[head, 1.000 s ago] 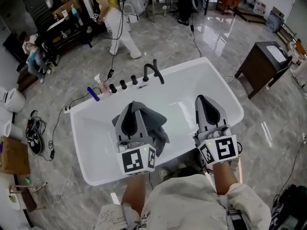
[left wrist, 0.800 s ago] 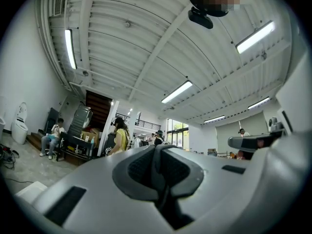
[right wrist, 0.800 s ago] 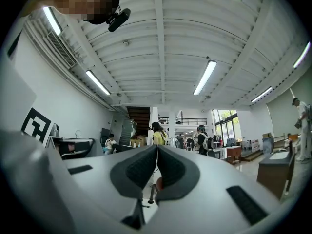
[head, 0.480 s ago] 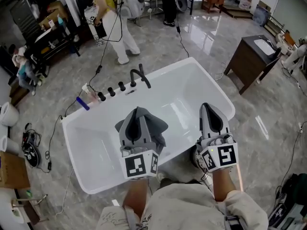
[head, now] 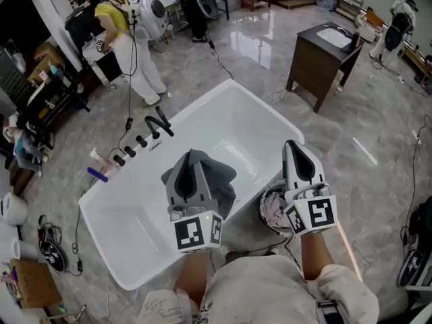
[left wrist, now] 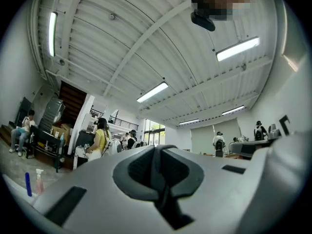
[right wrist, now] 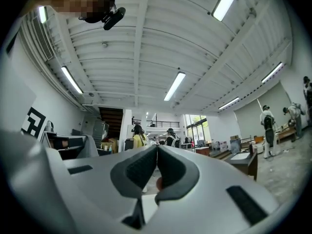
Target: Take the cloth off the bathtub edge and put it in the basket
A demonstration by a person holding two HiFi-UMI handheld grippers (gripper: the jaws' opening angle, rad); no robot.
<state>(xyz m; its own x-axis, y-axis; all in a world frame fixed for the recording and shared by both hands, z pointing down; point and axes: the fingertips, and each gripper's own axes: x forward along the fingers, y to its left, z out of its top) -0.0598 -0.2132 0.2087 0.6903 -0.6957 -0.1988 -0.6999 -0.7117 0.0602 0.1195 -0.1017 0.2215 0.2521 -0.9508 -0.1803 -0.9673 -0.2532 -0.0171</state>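
The left gripper (head: 192, 159) was clamped on the grey cloth (head: 220, 178), its jaws drawn together in the left gripper view (left wrist: 157, 152). It was held above the near side of the tub (head: 128, 211). The cloth hung in loose folds from the jaws, over the tub's near edge and not in the basket (head: 265, 209). The right gripper (head: 292, 147) hovered past the tub's near right corner. Its jaws met at the tips with nothing between them (right wrist: 157, 150). Under it, the round basket stood on the floor just beside that corner of the tub, with pale fabric inside. On the tub's far rim stood a black faucet (head: 160, 122) and a row of black knobs (head: 132, 148). At the far left end of the rim lay a blue bottle (head: 96, 175). Beyond the tub's far right corner stood a dark cabinet (head: 318, 58). Well past the tub's far left side stood a person (head: 128, 36) in a yellow top.
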